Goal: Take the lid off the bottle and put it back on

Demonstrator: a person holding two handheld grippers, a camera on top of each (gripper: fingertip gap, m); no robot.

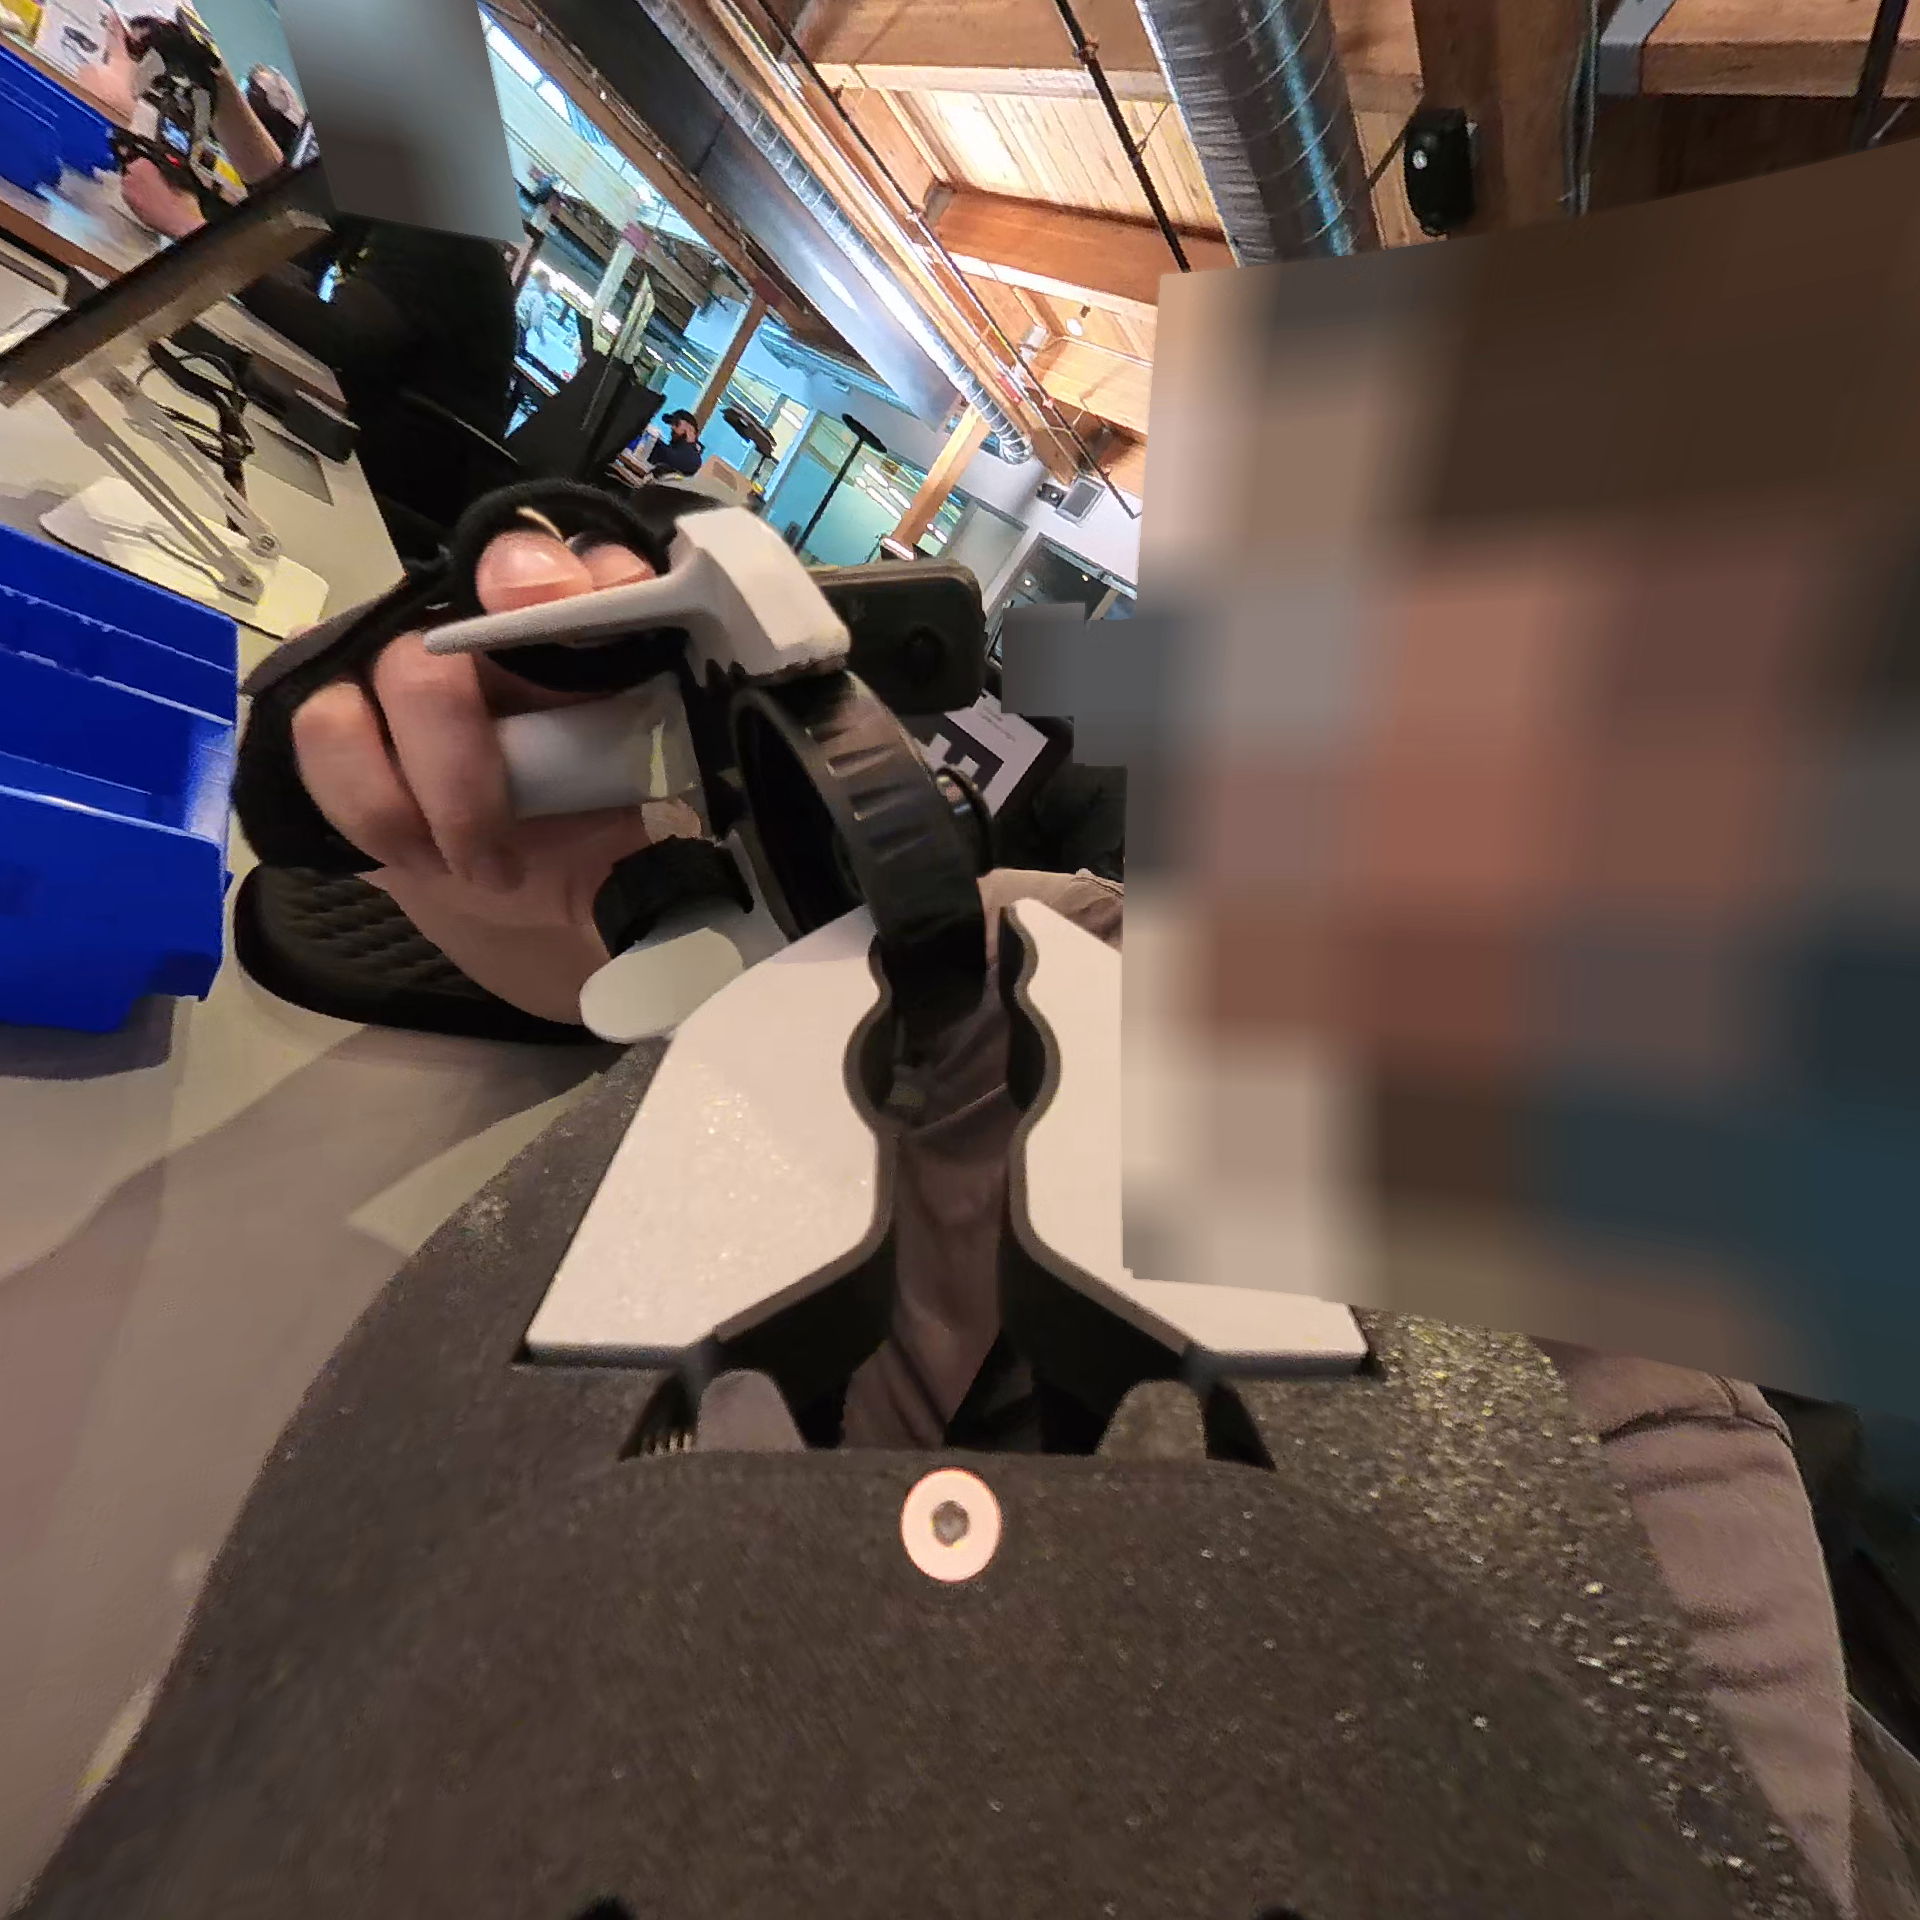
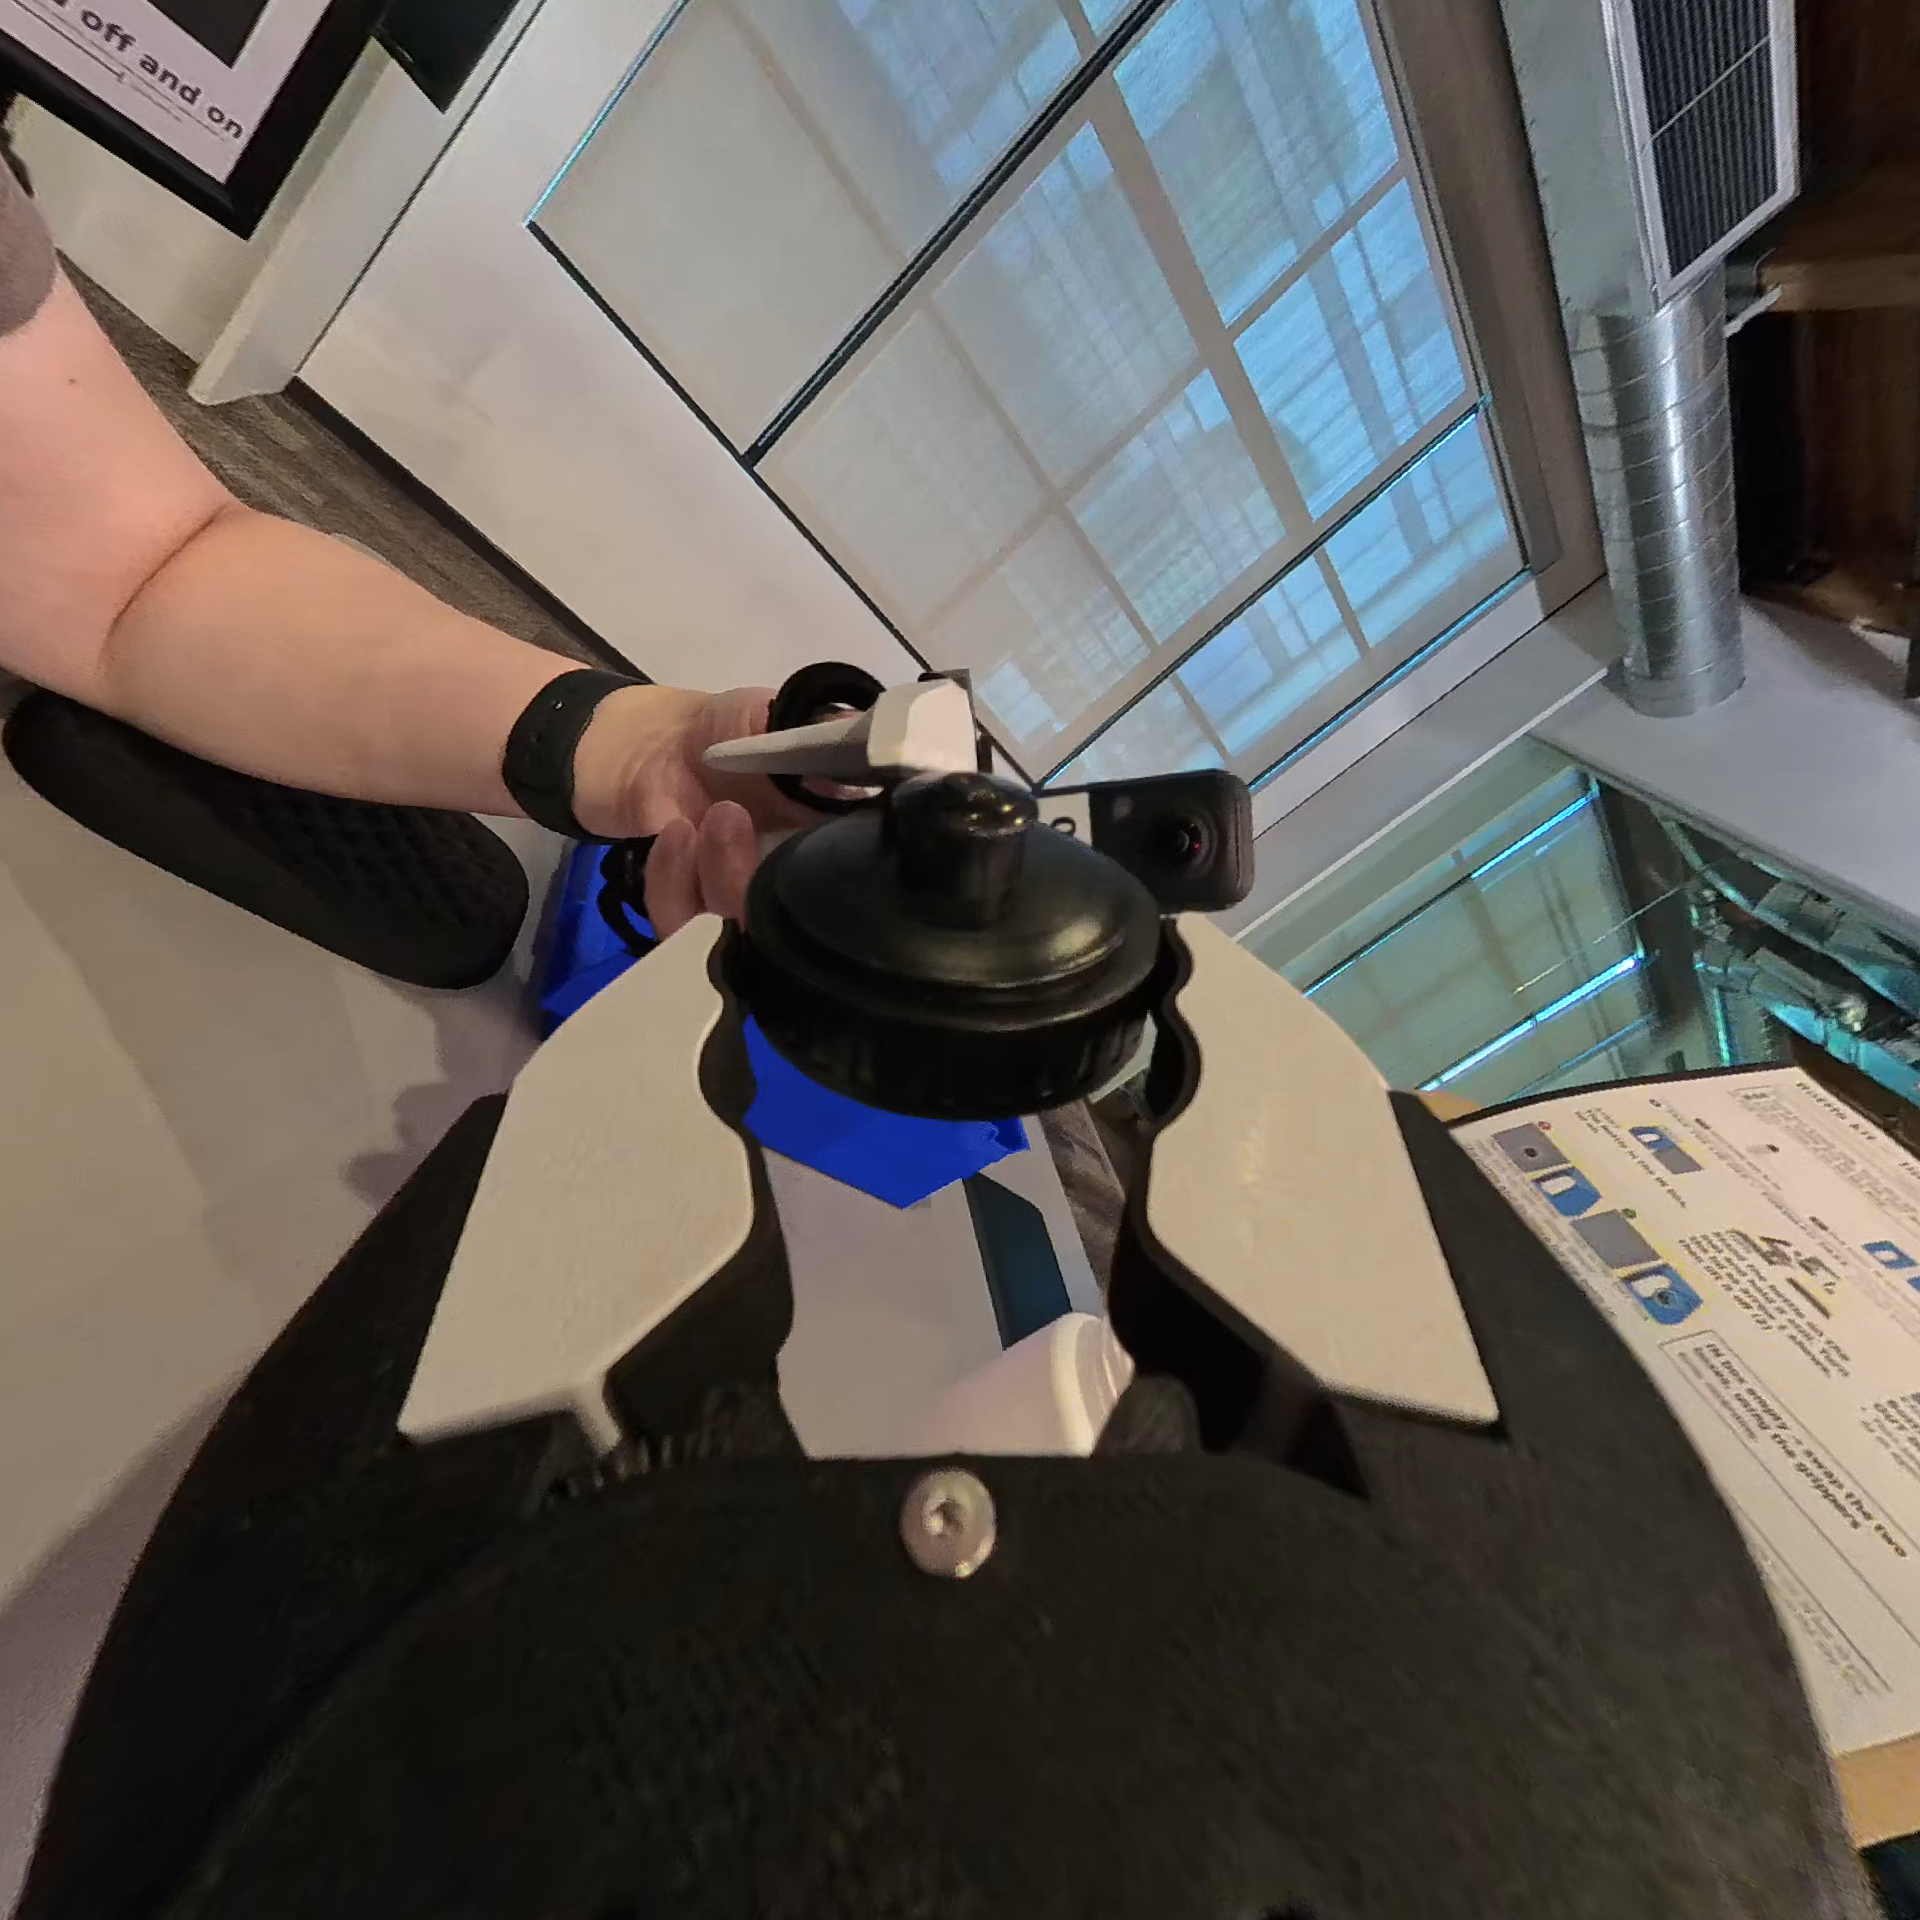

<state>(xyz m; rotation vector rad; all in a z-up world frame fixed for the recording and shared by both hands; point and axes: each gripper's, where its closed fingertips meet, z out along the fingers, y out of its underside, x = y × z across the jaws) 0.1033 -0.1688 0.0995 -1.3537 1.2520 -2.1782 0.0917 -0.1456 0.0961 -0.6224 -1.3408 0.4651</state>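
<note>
The black ribbed lid (image 1: 883, 810) with a spout (image 2: 951, 966) is held up in the air, and its hollow underside shows in the left wrist view. My right gripper (image 2: 945, 945) is shut on the lid's rim, one white finger on each side. My left gripper (image 1: 945, 935) faces it and is nearly closed, pinching the lid's near edge. A white object with a blue band (image 2: 904, 1299), apparently the bottle, shows lower down between my right fingers. The bottle is not in the left wrist view.
Blue bins (image 1: 94, 779) stand at the left. A black padded cushion (image 2: 270, 831) lies on the grey surface (image 2: 156, 1143). A printed sheet (image 2: 1714, 1299) lies at the right. A person's hand (image 1: 447, 790) holds the right gripper, whose camera (image 1: 920, 644) faces me.
</note>
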